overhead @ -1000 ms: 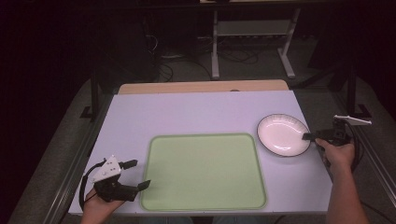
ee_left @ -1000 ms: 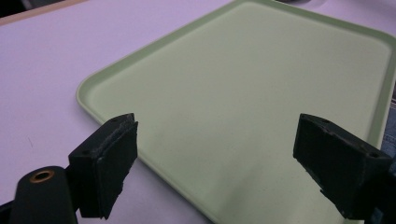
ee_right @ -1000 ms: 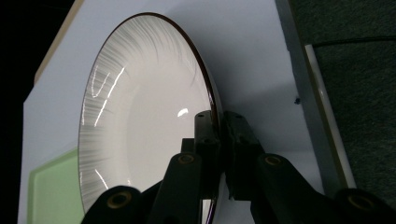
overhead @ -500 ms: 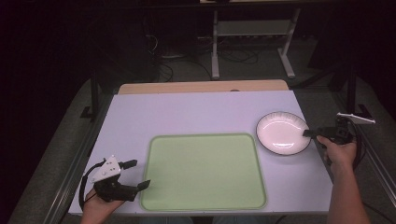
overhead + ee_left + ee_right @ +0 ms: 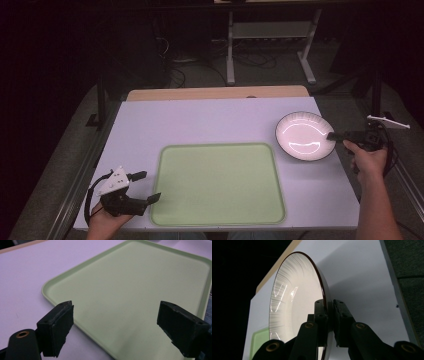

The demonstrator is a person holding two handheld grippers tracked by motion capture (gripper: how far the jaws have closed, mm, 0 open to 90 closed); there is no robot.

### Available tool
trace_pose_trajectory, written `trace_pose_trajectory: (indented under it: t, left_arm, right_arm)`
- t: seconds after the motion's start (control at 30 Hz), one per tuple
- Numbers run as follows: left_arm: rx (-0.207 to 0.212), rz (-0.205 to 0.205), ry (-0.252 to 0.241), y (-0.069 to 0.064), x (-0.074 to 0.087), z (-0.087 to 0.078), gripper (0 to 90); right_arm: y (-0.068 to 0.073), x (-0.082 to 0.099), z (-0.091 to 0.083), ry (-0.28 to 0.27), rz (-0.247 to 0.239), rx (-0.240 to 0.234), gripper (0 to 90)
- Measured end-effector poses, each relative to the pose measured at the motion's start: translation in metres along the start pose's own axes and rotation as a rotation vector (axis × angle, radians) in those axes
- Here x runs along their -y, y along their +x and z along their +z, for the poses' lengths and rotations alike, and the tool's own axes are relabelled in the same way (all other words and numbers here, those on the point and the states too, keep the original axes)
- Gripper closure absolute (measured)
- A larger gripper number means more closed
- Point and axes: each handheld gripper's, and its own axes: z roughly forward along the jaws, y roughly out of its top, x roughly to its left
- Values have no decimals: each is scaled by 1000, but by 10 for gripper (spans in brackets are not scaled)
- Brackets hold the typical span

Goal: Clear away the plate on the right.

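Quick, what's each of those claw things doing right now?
Left gripper: open, holding nothing, by the green tray.
Right gripper: closed on the white plate's rim.

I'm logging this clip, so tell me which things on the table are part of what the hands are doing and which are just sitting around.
In use:
- white plate, its rim clamped by the right gripper
- green tray, which the open left gripper faces; probably where the plate goes

Just there:
- table
- metal stand legs and cables on the floor beyond it

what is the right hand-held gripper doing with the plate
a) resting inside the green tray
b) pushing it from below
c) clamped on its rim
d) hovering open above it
c: in the right gripper view the right hand-held gripper has its jaws shut on the rim of the white plate, one on each side.
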Motion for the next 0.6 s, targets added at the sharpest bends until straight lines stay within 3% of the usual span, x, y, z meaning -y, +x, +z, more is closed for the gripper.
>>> trace_pose_trajectory:
  t: [0.27,0.6]
  left_arm:
    - [-4,0,-5,0,0,-1,138]
    - [-7,-4,-4,1,0,-2,138]
  right_arm:
    - [7,-1,-15,-13,-34,-66,810]
    - [20,-3,-34,-30,-60,-65,808]
